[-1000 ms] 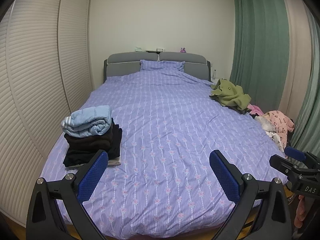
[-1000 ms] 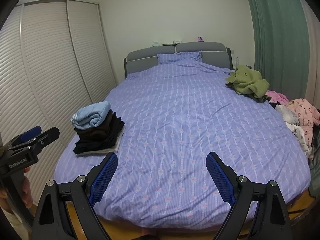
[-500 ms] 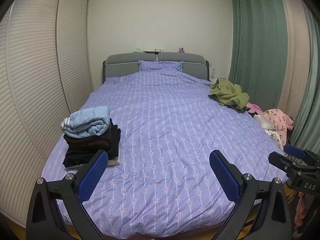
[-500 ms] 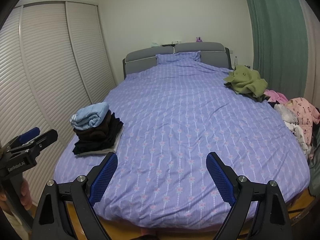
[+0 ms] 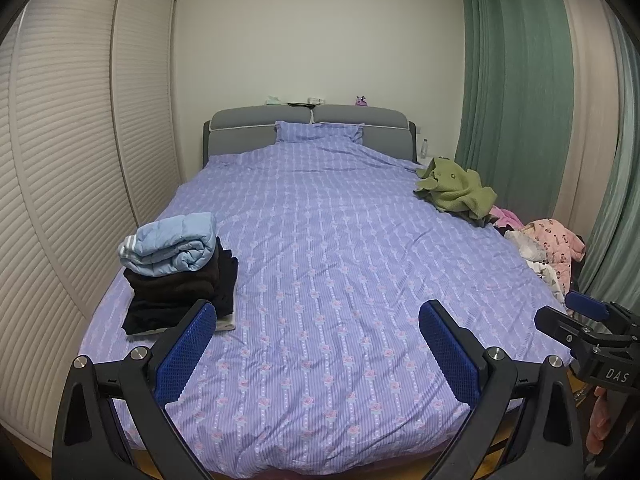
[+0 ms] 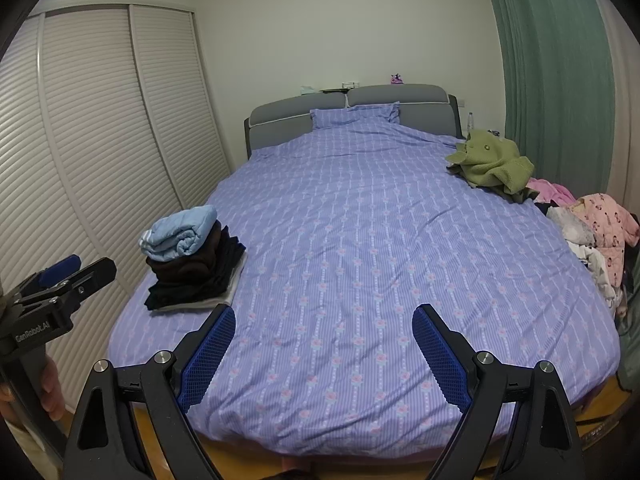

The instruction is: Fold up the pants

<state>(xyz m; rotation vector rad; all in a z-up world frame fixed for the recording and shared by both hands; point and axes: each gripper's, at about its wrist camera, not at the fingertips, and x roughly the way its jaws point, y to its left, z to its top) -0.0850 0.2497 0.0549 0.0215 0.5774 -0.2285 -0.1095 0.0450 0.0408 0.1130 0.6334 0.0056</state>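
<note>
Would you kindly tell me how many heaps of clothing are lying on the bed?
2: a folded stack at its left edge, and a loose unfolded heap along its right edge. More may hang hidden beyond that side.

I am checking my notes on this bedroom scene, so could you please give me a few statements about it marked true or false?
1. The left gripper is open and holds nothing. True.
2. A light blue folded item tops the stack of folded clothes. True.
3. The green garment lies on that stack. False: it lies apart, at the bed's far right edge.
4. The right gripper grips pants. False: it is open and empty.
5. The curtains are red. False: green.
</note>
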